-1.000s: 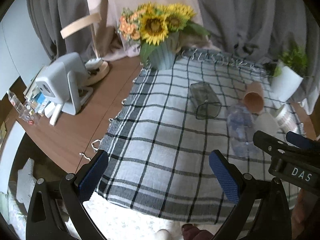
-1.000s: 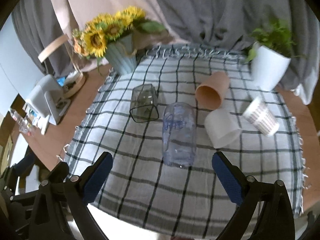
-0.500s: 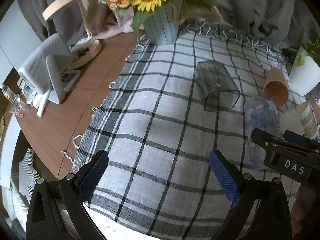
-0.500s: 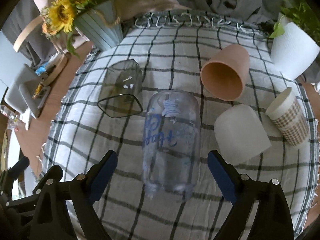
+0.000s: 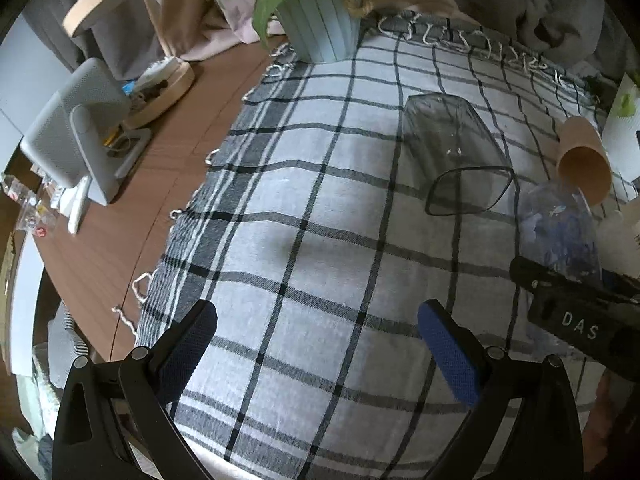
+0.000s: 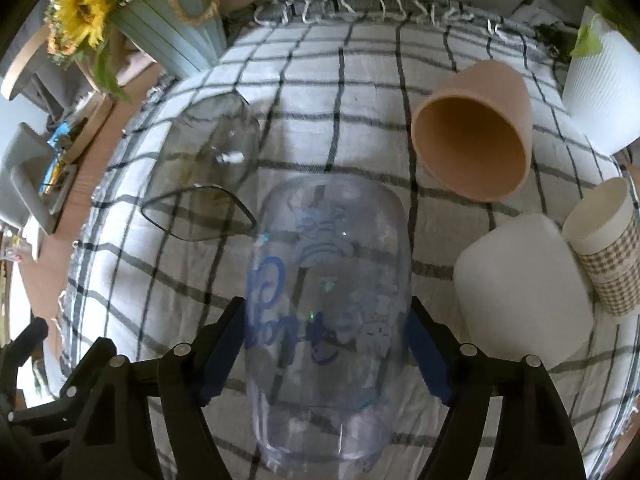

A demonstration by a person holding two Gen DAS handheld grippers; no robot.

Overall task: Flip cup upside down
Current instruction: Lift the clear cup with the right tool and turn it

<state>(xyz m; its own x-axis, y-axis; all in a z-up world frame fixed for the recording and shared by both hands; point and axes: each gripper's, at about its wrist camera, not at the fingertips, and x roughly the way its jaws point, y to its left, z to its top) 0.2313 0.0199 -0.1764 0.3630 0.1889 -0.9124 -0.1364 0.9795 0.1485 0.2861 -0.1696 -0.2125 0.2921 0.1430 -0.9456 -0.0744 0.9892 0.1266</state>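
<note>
A clear plastic cup with blue print lies on its side on the checked cloth, its open end toward me. My right gripper is open, its blue pads on either side of the cup's body, close to it. The cup also shows in the left wrist view, partly behind the right gripper's black body. My left gripper is open and empty above bare cloth, left of the cup.
On the cloth lie a smoky glass, a terracotta cup, a white cup and a checked paper cup. A sunflower vase and white planter stand at the back. A grey device sits on the wooden table.
My right gripper has moved forward and down so its open fingers now straddle the clear cup. My left gripper has moved forward and lower over the cloth.
</note>
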